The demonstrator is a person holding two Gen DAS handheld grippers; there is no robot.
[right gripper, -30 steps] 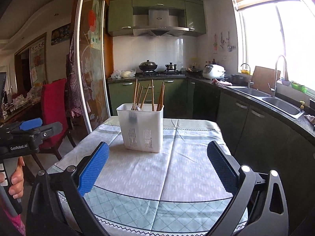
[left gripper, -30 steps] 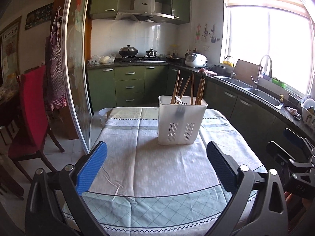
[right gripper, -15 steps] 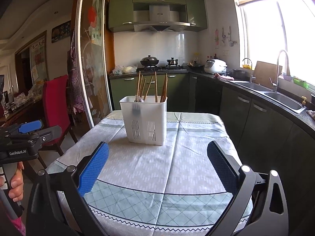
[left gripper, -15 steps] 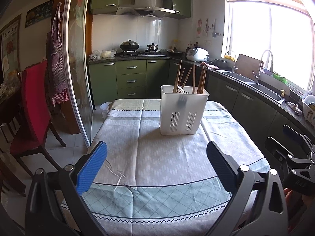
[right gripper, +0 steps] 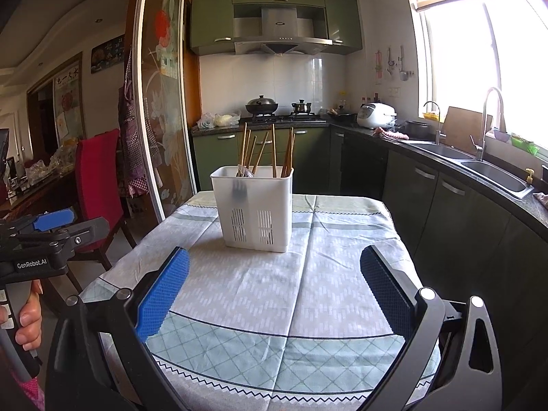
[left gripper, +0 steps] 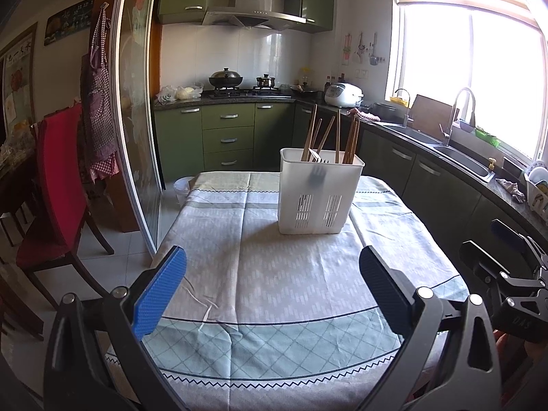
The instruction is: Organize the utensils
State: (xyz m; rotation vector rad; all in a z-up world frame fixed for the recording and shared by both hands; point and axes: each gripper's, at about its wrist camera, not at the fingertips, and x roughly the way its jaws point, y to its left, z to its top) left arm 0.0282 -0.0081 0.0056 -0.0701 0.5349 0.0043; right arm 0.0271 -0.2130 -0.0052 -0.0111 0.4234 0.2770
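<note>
Clearly, I hold both the left gripper (left gripper: 272, 286) and right gripper (right gripper: 274, 287) spread and empty at lower frame, since the chopsticks (left gripper: 337, 140) already stand in the white caddy (left gripper: 320, 195) at centre.

Bright daylight, window (left gripper: 472, 78) glare, fisheye edges warped

The right gripper (right gripper: 274, 287) hangs over the near end of the table (right gripper: 328, 294), its jaws spread wide with nothing between them; farther along the cloth stands a white caddy (right gripper: 253, 207), upright, with chopsticks (right gripper: 274, 150) rising above its rim and a fork (right gripper: 239, 188) showing dimly through its wall; at the far left a hand (right gripper: 29, 322) grips the left gripper (right gripper: 51, 233), beside a red chair (right gripper: 97, 185).
</note>
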